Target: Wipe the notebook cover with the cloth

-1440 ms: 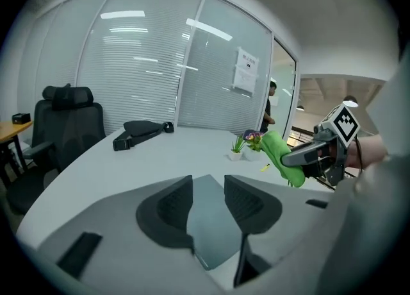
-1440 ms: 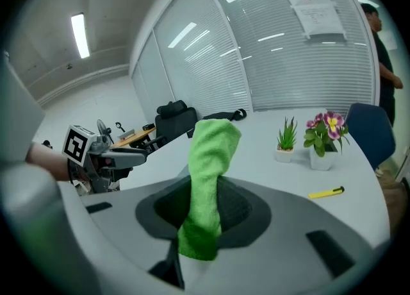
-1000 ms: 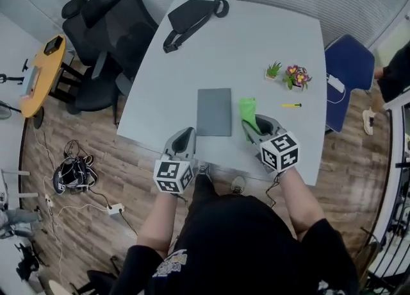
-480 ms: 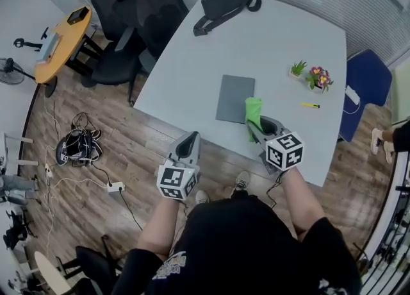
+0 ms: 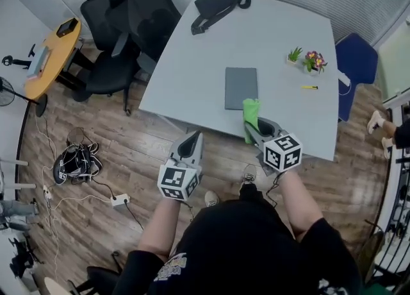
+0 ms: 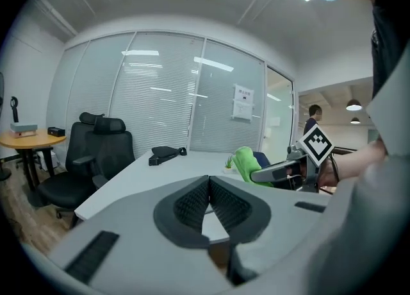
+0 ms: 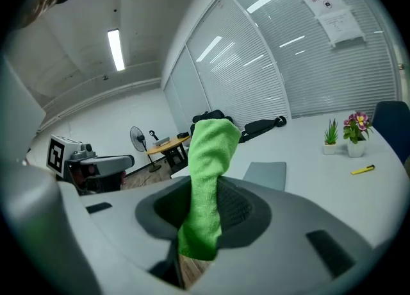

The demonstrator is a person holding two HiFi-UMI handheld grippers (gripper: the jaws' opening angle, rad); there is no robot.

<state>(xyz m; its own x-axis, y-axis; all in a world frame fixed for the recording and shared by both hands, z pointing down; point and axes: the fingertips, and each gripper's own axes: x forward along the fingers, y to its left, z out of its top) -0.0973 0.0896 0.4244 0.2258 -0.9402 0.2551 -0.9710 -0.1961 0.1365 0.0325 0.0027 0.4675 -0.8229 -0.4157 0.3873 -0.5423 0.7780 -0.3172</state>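
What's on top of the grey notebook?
Nothing visible: the notebook cover is bare. The green cloth, clamped in the right gripper, is held short of it and hides its near corner from the head view.

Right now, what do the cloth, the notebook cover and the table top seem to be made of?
Cloth: bright green, with a fuzzy nap and soft folds; probably microfibre.
Notebook cover: plain grey, matte and flat; card or plastic-coated, cannot tell which.
Table top: pale grey, smooth and uniform with no grain; likely laminate.

Black bag [image 5: 214,5], flowerpots [image 5: 313,62], yellow pen [image 5: 309,86]
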